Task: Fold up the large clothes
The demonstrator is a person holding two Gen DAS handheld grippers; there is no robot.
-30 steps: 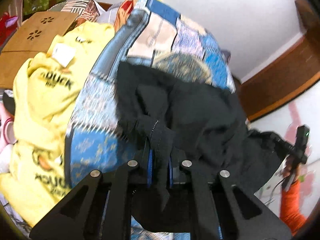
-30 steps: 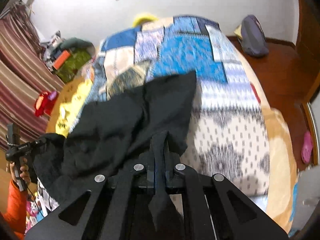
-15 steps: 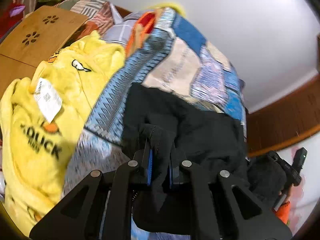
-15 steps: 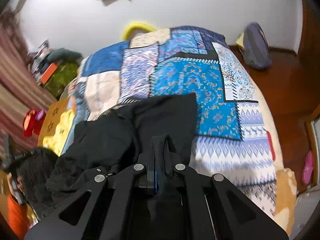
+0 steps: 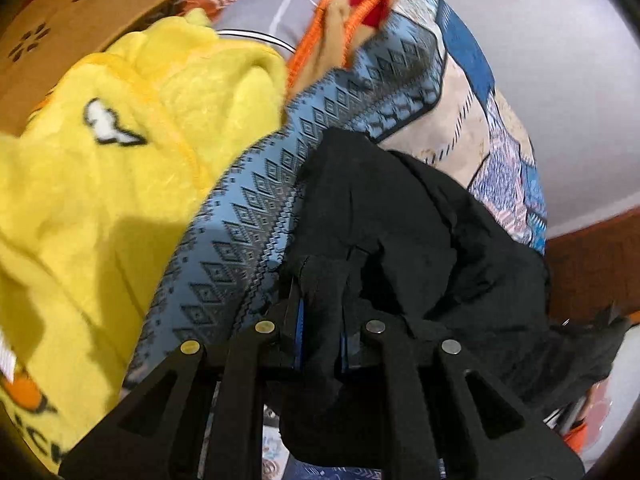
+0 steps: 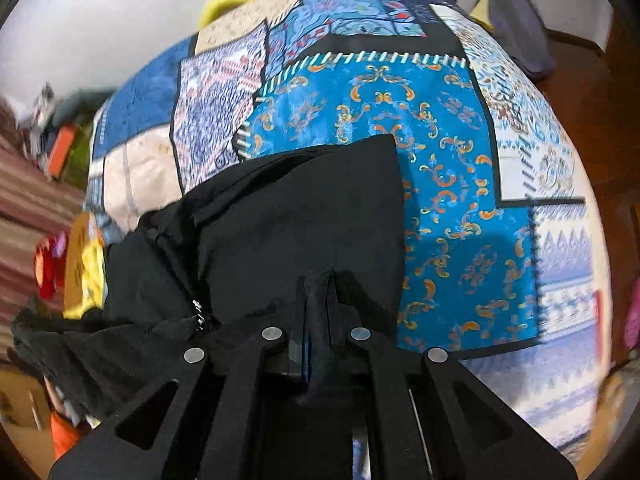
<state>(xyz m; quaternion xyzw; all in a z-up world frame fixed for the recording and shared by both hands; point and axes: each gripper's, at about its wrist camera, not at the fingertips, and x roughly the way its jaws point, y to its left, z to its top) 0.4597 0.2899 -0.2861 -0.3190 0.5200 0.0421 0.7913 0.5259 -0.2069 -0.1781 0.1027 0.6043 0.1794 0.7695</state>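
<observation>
Your left gripper (image 5: 320, 304) clamps a fold of the black garment (image 5: 400, 216), and your right gripper (image 6: 318, 300) pinches another fold of it. The garment spreads over the patchwork bedspread (image 6: 460, 184) at frame centre. The yellow fleece (image 5: 100, 184) crowds the left; bare bedspread lies open to the right of the garment's straight edge.

One black garment (image 6: 296, 216), one patchwork quilt (image 6: 460, 184), one yellow fleece garment (image 5: 120, 168) — two grippers, one cardboard box (image 5: 80, 12).

The garment (image 6: 304, 216) lies on the bedspread (image 6: 452, 176), with the fleece robe (image 5: 120, 168) to its left.
</observation>
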